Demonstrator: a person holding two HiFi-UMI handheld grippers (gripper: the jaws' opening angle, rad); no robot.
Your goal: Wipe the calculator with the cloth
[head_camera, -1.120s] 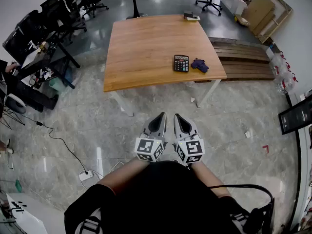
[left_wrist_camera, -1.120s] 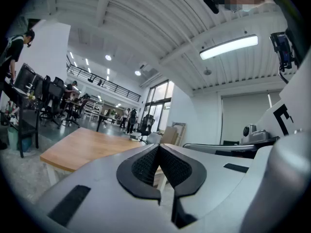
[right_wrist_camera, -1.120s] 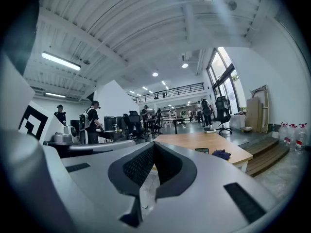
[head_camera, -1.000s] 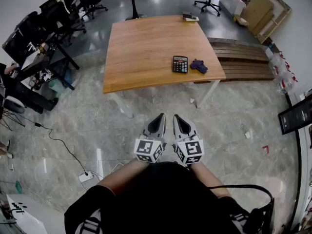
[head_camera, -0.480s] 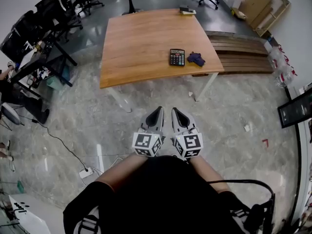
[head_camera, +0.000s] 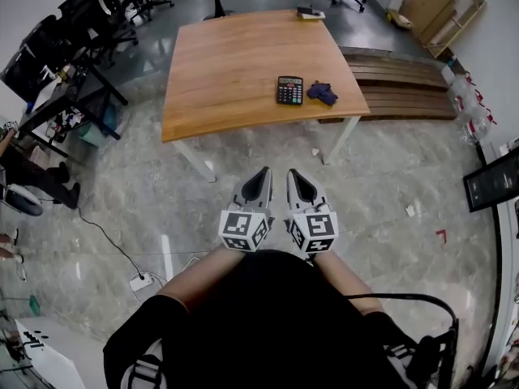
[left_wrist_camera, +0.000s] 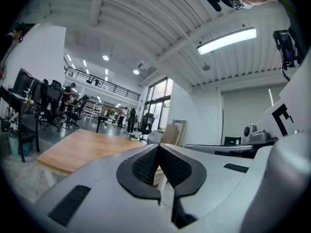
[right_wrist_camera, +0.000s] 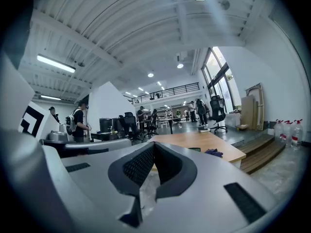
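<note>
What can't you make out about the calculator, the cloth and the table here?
Calculator: keys and display too small in the head view, a thin sliver in the right gripper view.
Cloth: a small dark blue lump, folds unreadable.
Thing at the table's far edge: too small to name.
Left gripper view: calculator and cloth don't show; the left gripper's own body covers that part of the table.

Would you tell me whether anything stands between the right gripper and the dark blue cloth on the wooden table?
Nothing visible does: only marbled floor and bare wooden tabletop lie between the right gripper and the dark blue cloth.
</note>
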